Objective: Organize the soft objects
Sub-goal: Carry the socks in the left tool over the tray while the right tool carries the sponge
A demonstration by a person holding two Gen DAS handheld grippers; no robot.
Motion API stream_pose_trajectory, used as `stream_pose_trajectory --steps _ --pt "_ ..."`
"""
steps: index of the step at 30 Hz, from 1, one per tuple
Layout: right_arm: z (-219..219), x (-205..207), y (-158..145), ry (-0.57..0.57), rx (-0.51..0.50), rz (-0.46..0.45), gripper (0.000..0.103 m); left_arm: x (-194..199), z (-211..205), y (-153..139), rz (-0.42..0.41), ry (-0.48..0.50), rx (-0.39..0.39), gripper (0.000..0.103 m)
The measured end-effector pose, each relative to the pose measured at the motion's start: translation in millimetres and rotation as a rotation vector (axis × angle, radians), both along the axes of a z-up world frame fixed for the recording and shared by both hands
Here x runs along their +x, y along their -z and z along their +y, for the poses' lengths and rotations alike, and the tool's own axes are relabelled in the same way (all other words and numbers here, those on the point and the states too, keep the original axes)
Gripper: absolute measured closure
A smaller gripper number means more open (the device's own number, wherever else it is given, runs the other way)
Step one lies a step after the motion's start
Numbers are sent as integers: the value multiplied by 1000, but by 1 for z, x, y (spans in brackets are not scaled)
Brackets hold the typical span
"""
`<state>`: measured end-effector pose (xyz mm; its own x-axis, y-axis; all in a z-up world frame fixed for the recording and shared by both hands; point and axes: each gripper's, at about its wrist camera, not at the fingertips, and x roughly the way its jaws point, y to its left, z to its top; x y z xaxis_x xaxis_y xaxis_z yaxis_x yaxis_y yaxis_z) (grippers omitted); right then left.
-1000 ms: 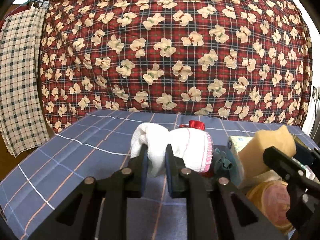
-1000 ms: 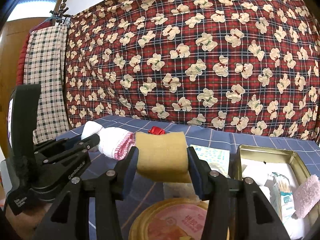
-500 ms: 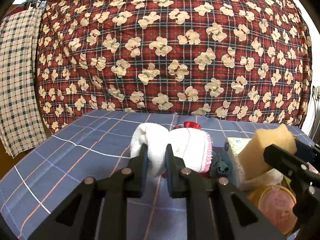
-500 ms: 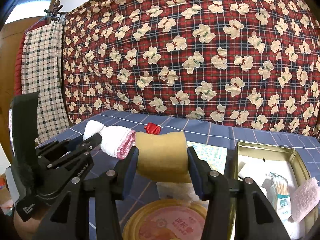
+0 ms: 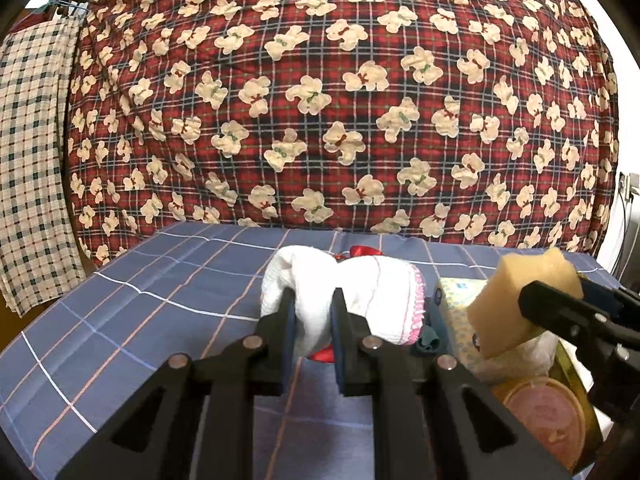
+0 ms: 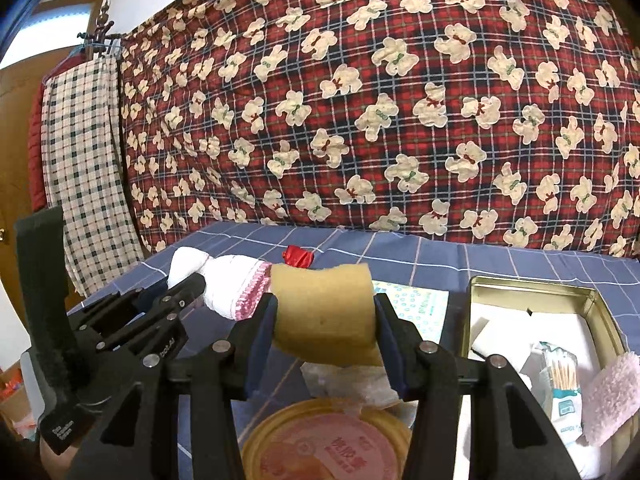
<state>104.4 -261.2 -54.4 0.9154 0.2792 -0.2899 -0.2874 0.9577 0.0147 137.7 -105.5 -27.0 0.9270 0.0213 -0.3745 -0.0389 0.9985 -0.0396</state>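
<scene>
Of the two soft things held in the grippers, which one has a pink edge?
The white sock, clamped in the left gripper, has a pink trim at its cuff. The yellow sponge in the right gripper is plain.

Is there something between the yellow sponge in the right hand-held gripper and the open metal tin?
Nothing visible blocks it. The right hand-held gripper holds the sponge in the air, and the tin lies open just to its right, partly filled.
</scene>
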Motion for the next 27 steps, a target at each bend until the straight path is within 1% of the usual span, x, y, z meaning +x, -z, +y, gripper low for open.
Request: stream_pose_trajectory --steps 6,27 --pt "-7 -3 -2 5 15 -21 52 -3 -6 -4 -25 7 -13 89" --pt "-34 -18 -8 31 71 -80 52 -8 -37 -14 -34 57 13 89"
